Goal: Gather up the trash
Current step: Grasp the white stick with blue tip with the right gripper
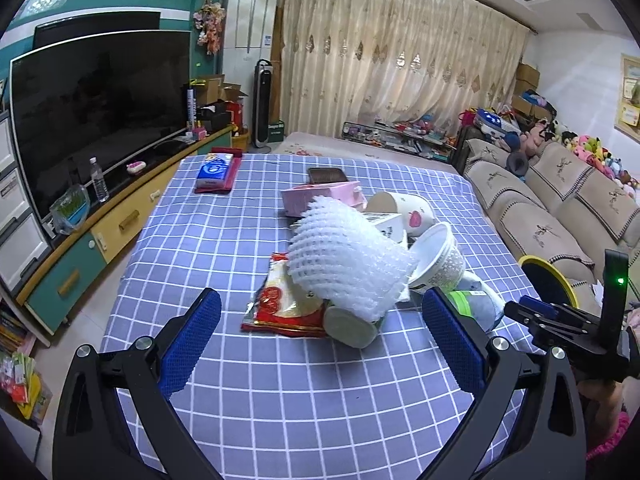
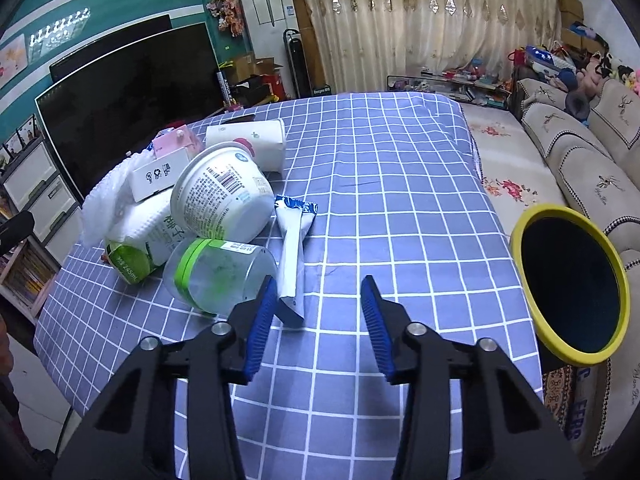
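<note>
A pile of trash lies on the blue checked tablecloth (image 1: 240, 380): a white foam net (image 1: 348, 256), a red snack wrapper (image 1: 280, 308), paper cups and a pink box (image 1: 320, 196). My left gripper (image 1: 320, 300) hangs open and wide in front of the pile, holding nothing. In the right wrist view my right gripper (image 2: 319, 286) is open but narrow, low over the cloth. The lower end of a blue-and-white wrapper (image 2: 292, 256) lies beside its left finger (image 2: 264, 312), untouched. A clear jar with a green band (image 2: 216, 272) and a white tub (image 2: 220, 196) lie just left.
A black bin with a yellow rim (image 2: 552, 210) stands at the table's right edge, before the sofa (image 2: 580, 168). A tissue pack (image 1: 214, 170) lies at the far left of the table. A large TV (image 1: 100, 120) on a cabinet is along the left.
</note>
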`<act>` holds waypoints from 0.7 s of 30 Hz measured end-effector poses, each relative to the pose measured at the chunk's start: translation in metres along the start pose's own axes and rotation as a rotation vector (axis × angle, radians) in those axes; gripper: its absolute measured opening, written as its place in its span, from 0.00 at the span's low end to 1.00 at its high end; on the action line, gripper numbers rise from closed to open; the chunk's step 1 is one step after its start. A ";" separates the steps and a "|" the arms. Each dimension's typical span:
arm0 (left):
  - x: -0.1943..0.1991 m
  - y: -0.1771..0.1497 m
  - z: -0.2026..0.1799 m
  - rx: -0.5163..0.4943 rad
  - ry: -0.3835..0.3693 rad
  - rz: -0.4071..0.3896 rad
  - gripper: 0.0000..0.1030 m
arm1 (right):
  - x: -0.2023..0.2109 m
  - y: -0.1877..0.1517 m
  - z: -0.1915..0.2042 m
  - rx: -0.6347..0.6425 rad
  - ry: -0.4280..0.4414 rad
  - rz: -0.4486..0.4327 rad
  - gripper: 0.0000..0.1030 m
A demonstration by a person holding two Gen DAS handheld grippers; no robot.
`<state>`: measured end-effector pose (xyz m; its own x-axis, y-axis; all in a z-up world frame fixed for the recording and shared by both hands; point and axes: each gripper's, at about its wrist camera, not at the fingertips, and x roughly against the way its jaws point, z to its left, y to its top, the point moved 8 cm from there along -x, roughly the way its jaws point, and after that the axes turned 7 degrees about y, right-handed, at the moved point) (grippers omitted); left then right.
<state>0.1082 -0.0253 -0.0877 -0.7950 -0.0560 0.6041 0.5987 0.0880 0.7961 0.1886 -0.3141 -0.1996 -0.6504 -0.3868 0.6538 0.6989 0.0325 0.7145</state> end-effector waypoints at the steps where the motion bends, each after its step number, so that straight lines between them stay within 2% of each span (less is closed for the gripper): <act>1: -0.001 0.000 -0.002 -0.003 -0.004 0.000 0.96 | -0.002 0.000 0.001 0.001 0.006 0.006 0.36; 15: -0.012 0.000 -0.019 -0.022 -0.047 0.016 0.96 | -0.024 0.005 0.005 -0.023 0.049 0.035 0.35; 18: -0.015 -0.001 -0.022 -0.026 -0.057 0.022 0.96 | -0.032 0.001 0.006 -0.028 0.056 0.062 0.27; 21: -0.015 -0.001 -0.025 -0.033 -0.064 0.025 0.96 | -0.036 0.001 0.008 -0.032 0.084 0.069 0.12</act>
<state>0.1222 -0.0493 -0.0972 -0.7840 0.0097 0.6207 0.6202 0.0559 0.7825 0.2104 -0.2923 -0.2207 -0.5739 -0.4606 0.6772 0.7514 0.0326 0.6590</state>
